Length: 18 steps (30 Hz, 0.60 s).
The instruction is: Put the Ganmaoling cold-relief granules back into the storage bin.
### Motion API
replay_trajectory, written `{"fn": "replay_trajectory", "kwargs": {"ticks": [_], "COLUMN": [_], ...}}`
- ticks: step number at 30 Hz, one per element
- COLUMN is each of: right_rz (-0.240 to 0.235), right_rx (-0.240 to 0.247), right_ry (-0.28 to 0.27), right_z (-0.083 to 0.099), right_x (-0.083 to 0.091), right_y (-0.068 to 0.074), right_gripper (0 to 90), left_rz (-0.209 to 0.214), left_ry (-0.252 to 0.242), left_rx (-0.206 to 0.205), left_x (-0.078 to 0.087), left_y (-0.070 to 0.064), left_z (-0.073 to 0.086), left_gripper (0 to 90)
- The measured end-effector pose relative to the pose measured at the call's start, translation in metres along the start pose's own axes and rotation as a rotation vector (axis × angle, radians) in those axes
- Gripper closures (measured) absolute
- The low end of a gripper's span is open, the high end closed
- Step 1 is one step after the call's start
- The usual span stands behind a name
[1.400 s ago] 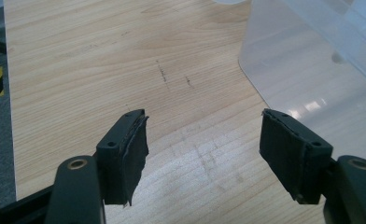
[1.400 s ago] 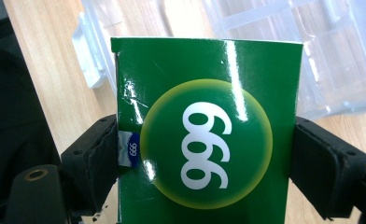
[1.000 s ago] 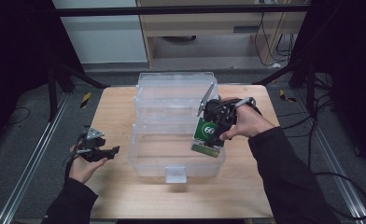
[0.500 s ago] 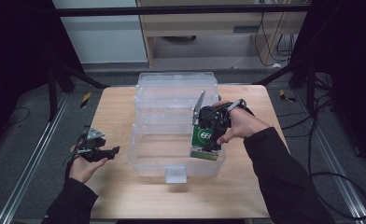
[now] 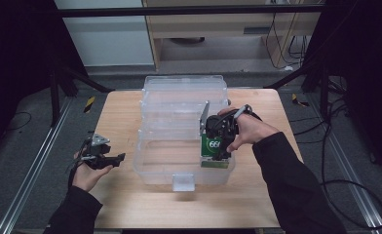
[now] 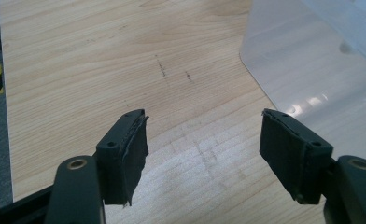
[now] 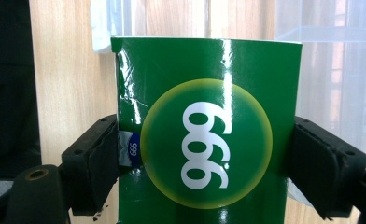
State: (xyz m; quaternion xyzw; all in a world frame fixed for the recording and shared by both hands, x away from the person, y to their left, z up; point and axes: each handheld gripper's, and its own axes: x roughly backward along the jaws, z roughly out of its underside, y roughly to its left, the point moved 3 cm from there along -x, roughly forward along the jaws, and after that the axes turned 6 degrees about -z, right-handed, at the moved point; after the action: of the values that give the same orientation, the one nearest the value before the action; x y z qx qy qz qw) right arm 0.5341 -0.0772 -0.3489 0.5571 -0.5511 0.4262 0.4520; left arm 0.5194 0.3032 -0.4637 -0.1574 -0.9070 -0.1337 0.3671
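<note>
- Gripping a green box (image 7: 204, 135) by its two side faces, the right gripper (image 5: 221, 139) has its black jaws closed on the carton, one pad (image 7: 95, 170) on each side.
- In the right gripper view the box's front carries a yellow-ringed green circle with white digits, and its left edge is creased and dented beside the pad.
- In the high view the box (image 5: 211, 147) hangs at the right end of the near compartment of a clear plastic storage bin (image 5: 179, 173), close to the bin's right wall; whether it touches the bin's floor cannot be told.
- A flat grey piece (image 5: 204, 119) stands tilted just behind the right gripper, over the bin.
- Near the left edge of the wooden table (image 5: 121, 112) the left gripper (image 5: 106, 158) is held above the wood, well apart from the bin.
- In its own view the left gripper (image 6: 204, 140) has its jaws spread wide with nothing between them, bare table (image 6: 102, 60) below and the bin's rounded corner (image 6: 312, 74) to the right.
</note>
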Motion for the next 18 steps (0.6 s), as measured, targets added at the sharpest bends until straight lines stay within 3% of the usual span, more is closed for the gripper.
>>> {"fn": "replay_trajectory", "kwargs": {"ticks": [5, 18], "right_rz": [-0.001, 0.008], "right_rx": [0.002, 0.019], "right_ry": [-0.008, 0.03], "right_z": [0.0029, 0.0077], "right_x": [-0.0004, -0.008], "right_y": [-0.0023, -0.0029], "right_gripper": [17.5, 17.5], "left_rz": [0.0, 0.0], "left_ry": [0.002, 0.005], "left_rx": [-0.006, -0.007], "left_x": [-0.0006, -0.0008], "left_y": [-0.0001, -0.0003], "left_z": [0.0002, 0.0006], "left_gripper": [31.3, 31.3]}}
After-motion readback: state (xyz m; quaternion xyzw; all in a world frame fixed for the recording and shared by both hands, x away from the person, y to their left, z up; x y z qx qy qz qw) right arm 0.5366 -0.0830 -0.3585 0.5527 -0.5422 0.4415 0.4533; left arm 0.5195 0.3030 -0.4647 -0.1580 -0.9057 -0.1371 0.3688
